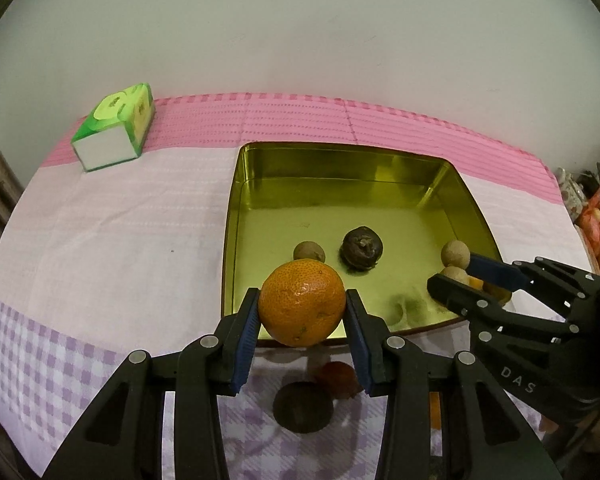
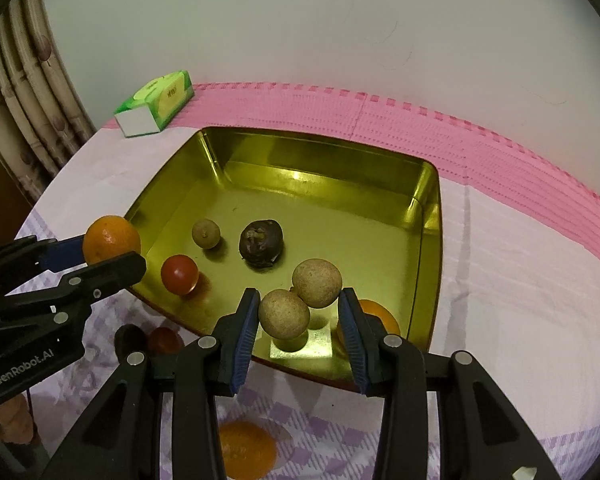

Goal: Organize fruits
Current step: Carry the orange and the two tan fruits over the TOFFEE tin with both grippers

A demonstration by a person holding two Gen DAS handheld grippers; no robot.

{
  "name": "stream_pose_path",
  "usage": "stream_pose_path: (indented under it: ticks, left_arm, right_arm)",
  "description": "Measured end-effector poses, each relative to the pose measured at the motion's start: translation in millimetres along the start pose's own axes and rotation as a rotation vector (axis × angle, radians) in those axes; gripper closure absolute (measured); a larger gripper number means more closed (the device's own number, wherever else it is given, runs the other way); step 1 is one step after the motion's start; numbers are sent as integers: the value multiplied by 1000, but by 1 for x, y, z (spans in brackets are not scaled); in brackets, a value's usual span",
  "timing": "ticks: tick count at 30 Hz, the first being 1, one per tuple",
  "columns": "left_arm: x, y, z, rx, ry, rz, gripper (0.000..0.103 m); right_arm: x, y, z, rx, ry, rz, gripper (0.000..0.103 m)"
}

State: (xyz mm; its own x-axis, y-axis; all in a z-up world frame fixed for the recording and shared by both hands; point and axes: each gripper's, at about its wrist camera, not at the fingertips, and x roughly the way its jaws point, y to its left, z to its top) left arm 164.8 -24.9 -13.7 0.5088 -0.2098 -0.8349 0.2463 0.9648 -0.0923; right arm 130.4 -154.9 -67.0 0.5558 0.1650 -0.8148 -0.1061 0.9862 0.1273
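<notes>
A square gold-coloured metal tin [image 2: 428, 216] with shiny walls stands on the pink and lilac checked tablecloth [image 2: 520, 280]; it is the largest thing here. Behind the tin, at its far left corner, lies a green paper tissue pack [image 1: 114, 128].

The left gripper [image 1: 302, 312] is clenched on a round orange mandarin with dimpled skin [image 1: 302, 307], held above the near edge of the tin. The right gripper [image 2: 298, 312] grasps a pair of joined round beige longans with rough skin [image 2: 300, 300], also over the near edge of the tin.

Inside the tin lie a dark brown wrinkled round fruit [image 2: 261, 243] near the middle, a small red cherry tomato [image 2: 179, 274] left of it, and a single small beige longan [image 2: 206, 233].
</notes>
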Motion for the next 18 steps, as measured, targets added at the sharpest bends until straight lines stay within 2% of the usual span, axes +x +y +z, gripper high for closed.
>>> stream_pose_path:
  ticks: [7,18]
  left_arm:
    - [7,0,4,2,10,-3,61]
    - [16,2,5,1,25,-2,61]
  right_arm:
    - [13,-5,2,2,30,-8,65]
    - [15,-6,3,1,29,-2,65]
